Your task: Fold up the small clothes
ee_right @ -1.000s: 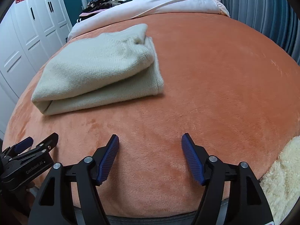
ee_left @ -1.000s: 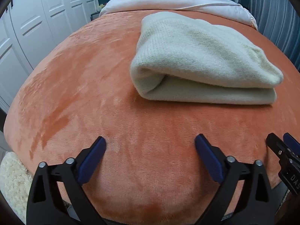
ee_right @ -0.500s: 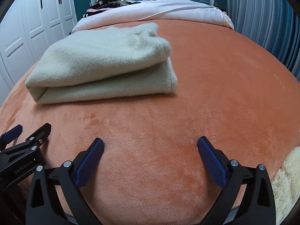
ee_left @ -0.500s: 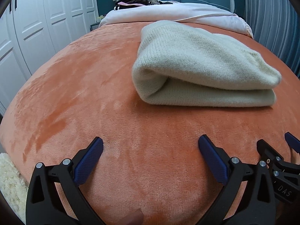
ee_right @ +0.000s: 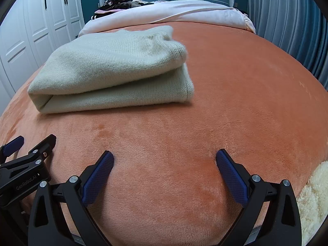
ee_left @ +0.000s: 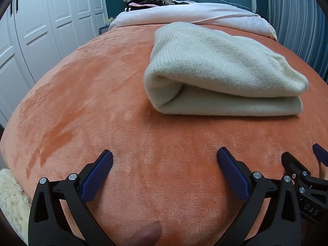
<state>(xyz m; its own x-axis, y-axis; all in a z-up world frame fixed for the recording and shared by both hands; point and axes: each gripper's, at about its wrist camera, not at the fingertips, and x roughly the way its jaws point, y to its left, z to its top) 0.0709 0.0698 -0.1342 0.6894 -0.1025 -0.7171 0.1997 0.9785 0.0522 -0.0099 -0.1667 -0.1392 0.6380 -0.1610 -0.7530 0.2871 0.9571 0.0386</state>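
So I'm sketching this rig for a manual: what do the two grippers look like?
Both match. The left gripper and right gripper have black angular plastic fingers with triangular cut-outs and silver rivets, tipped with dark blue textured pads. White lettering marks each body's side: "GenRobot.AI" on the left one, "DAS" on the right. No cables or sleeves show.

Even, soft indoor light; faint shadows; sharp focus; strong fisheye bending, dark vignette at corners.

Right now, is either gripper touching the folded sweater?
Apart. Both wrist views show bare orange blanket between open left gripper, right gripper and folded sweater.
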